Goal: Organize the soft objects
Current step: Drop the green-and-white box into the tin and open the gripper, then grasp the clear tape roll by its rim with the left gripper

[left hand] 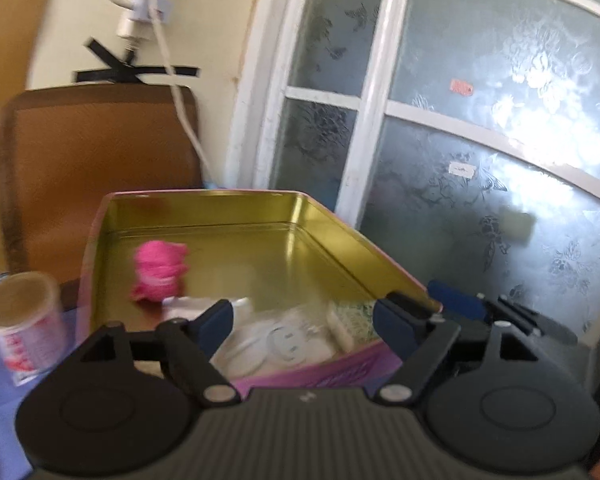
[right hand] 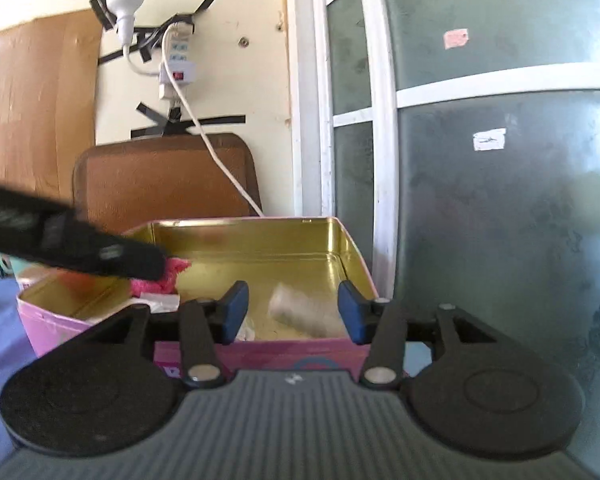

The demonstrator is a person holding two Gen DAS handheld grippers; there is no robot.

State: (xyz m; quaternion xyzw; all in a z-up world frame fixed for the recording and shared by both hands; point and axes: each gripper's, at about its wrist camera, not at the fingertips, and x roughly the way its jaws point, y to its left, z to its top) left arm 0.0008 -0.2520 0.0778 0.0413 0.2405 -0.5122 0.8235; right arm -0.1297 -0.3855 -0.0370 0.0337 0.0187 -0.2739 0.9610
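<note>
While both grippers, left gripper [left hand: 302, 320] and right gripper [right hand: 292, 312], hang with jaws spread and empty, the pink plush [left hand: 158, 272] at ten o'clock in the tin [left hand: 340, 232] looks light and squashy, best pinched across its middle.

My left tool [right hand: 80, 248] hides part of the pink plush [right hand: 168, 276] in the right view. The can [left hand: 20, 332] is smeared by blur, its label unreadable. My own fingers [left hand: 216, 320] cover some white pieces in the tin [left hand: 340, 224].
</note>
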